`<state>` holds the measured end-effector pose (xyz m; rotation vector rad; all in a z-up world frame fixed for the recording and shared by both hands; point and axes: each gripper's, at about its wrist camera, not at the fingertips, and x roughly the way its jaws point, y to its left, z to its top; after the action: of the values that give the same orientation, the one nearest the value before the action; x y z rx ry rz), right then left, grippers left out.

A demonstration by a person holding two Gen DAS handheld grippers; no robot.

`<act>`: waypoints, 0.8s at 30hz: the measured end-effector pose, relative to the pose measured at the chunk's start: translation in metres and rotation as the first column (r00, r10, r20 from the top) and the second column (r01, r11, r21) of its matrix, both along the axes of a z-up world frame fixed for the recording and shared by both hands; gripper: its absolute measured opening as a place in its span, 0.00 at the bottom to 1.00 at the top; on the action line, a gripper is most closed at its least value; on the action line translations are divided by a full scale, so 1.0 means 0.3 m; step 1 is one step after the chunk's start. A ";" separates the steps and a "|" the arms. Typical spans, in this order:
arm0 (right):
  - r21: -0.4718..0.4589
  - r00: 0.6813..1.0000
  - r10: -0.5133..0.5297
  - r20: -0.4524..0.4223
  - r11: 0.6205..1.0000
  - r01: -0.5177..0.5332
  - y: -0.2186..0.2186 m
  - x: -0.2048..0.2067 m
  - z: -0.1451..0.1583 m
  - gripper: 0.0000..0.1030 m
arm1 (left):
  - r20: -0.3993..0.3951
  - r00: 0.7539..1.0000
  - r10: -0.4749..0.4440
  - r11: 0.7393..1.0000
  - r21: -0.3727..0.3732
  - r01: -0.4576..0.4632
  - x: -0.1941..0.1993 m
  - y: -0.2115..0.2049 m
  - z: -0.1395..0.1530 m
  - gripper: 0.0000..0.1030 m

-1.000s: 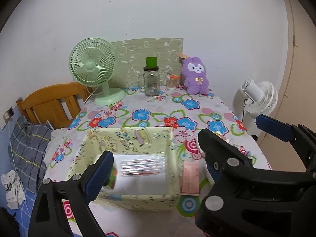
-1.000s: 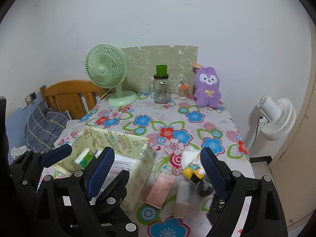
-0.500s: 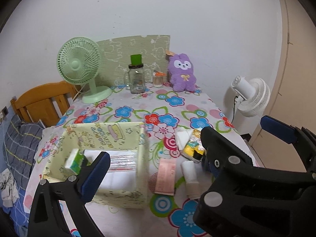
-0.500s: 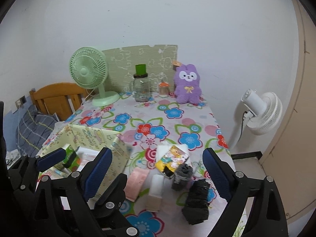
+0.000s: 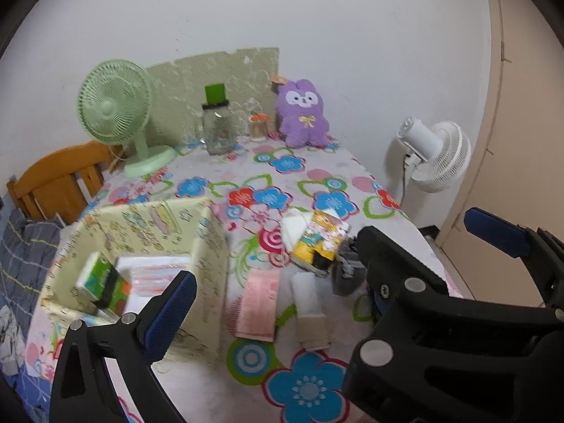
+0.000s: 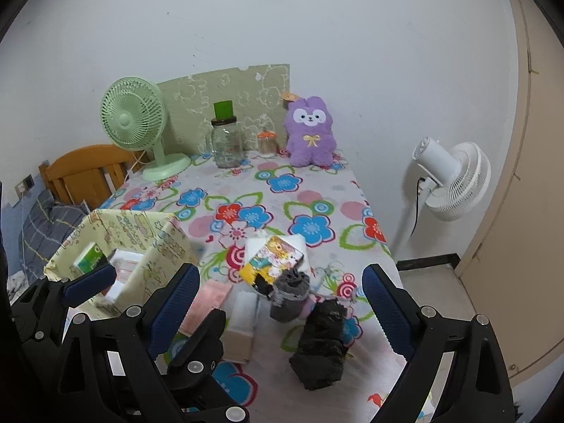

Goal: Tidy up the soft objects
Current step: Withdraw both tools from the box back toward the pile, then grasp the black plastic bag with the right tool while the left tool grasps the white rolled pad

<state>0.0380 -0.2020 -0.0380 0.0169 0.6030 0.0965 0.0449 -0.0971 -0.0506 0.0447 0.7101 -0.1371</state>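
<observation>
Newly visible black bundle (image 6: 322,345), blurred.

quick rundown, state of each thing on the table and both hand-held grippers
left hand-held gripper: open, jaws just widened, nothing between them
right hand-held gripper: open, jaws just widened, empty
yellow fabric box: open top, tissue pack inside
green desk fan: upright
glass jar: upright, lid on
purple plush: sitting upright
grey sock roll: standing, outside box
black bundle: lying, outside box

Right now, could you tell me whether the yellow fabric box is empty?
Not empty: the yellow fabric box holds a green tissue pack and a clear-wrapped pack.
</observation>
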 end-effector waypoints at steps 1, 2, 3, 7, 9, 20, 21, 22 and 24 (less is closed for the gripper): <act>0.002 1.000 -0.004 -0.002 1.000 0.004 -0.008 0.000 -0.009 0.93 | -0.013 1.000 -0.003 1.000 -0.006 0.003 0.003 -0.006 -0.012 0.99; 0.002 1.000 -0.007 -0.004 1.000 0.007 -0.013 0.001 -0.015 0.93 | -0.020 1.000 -0.005 1.000 -0.009 0.005 0.008 -0.012 -0.019 0.99; 0.003 1.000 -0.010 -0.005 1.000 0.010 -0.019 0.003 -0.023 0.93 | -0.029 1.000 -0.008 1.000 -0.010 0.008 0.011 -0.018 -0.029 0.99; 0.009 1.000 -0.019 -0.025 1.000 0.019 -0.044 0.012 -0.064 0.93 | -0.055 0.998 -0.018 1.000 -0.002 0.018 0.024 -0.045 -0.066 0.99; 0.012 0.999 -0.023 -0.035 1.000 0.023 -0.052 0.017 -0.080 0.93 | -0.056 0.998 -0.019 1.000 0.002 0.019 0.026 -0.058 -0.084 0.99; 0.027 0.994 -0.036 -0.105 0.999 0.039 -0.099 0.054 -0.191 0.92 | -0.112 0.993 -0.035 0.999 0.011 0.037 0.055 -0.101 -0.180 0.99; 0.029 0.993 -0.037 -0.111 0.999 0.041 -0.102 0.057 -0.198 0.92 | -0.119 0.992 -0.034 0.999 0.011 0.036 0.059 -0.103 -0.190 0.99; 0.031 0.992 -0.039 -0.119 0.999 0.043 -0.104 0.063 -0.209 0.92 | -0.124 0.992 -0.034 0.999 0.011 0.036 0.062 -0.104 -0.196 0.99; 0.031 0.990 -0.037 -0.133 0.999 0.042 -0.105 0.073 -0.224 0.92 | -0.133 0.991 -0.033 0.999 0.013 0.035 0.068 -0.105 -0.212 0.99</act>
<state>0.0599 -0.2337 -0.1054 0.0682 0.7330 0.0677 0.0654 -0.1286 -0.1142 0.0628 0.8441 -0.1685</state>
